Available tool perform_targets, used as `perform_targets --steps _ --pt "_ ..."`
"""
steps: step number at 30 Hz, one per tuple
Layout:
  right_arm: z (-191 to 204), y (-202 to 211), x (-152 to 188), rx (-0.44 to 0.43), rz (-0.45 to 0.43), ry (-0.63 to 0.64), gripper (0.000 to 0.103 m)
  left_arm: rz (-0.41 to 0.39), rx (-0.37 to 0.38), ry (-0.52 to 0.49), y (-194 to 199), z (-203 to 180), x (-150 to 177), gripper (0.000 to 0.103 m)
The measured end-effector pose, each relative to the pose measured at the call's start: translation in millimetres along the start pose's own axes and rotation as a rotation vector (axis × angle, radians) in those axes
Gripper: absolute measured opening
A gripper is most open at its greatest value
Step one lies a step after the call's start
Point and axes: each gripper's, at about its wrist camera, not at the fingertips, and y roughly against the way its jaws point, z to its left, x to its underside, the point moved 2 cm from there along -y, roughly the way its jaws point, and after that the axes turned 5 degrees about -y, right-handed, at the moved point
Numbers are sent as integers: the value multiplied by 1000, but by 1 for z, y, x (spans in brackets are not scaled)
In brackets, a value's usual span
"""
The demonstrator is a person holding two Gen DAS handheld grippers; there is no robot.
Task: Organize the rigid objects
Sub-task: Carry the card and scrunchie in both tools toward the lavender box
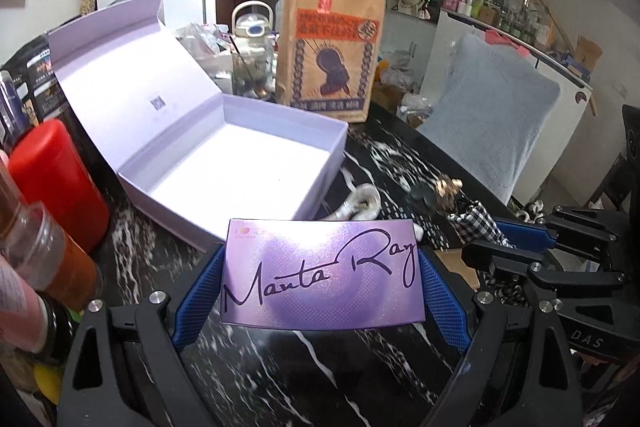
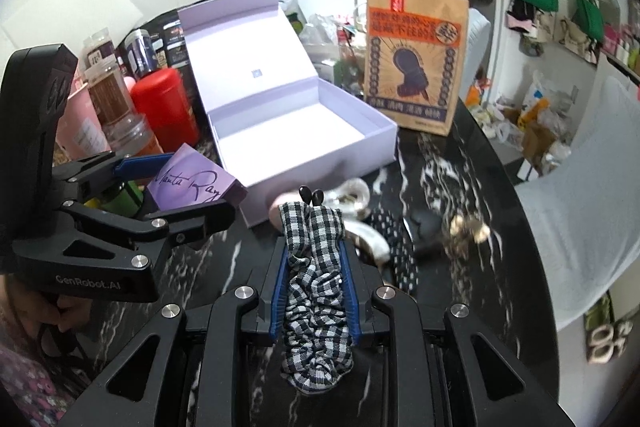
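Left gripper (image 1: 320,277) jaws pinch the purple "Manta Ray" box (image 1: 322,275) by its short ends, held above the black marble table (image 1: 280,367), just in front of the open lavender box (image 1: 240,151). Lavender box interior looks bare, lid tilted back. Right gripper (image 2: 314,247) jaws clamp the black-and-white checkered hair clip (image 2: 314,291), held over the table near the box's front corner. On the table beyond it: a pearly clip (image 2: 360,215), a dark clip (image 2: 426,223), a polka-dot item (image 2: 396,247). Red canister (image 1: 52,183) left of the box, brown paper bag (image 1: 332,55) behind it.
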Motion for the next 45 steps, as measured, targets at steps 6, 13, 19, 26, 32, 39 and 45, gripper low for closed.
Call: perform_targets --steps 6,13,19,26,32,39,45 --pt "1 -10 -21 -26 -23 25 24 -19 -35 -9 -4 12 -19 93" --pt "2 -20 -43 -36 -36 67 24 -43 -75 -25 -11 19 -36 93" --pt "0 -32 -63 -35 -45 87 24 -55 -106 -21 -20 31 -53 93" --pt "-2 -48 -90 -33 -70 105 24 -57 -134 -34 -36 44 -71 93" --pt "-3 -66 -111 -36 -76 115 24 -75 -158 -21 -46 61 -86 93" --pt "-7 -86 -143 -36 -113 116 24 -96 -194 6 -58 84 -105 93" --pt "-3 -106 -167 -43 -116 154 24 -73 -241 47 -76 108 -115 93"
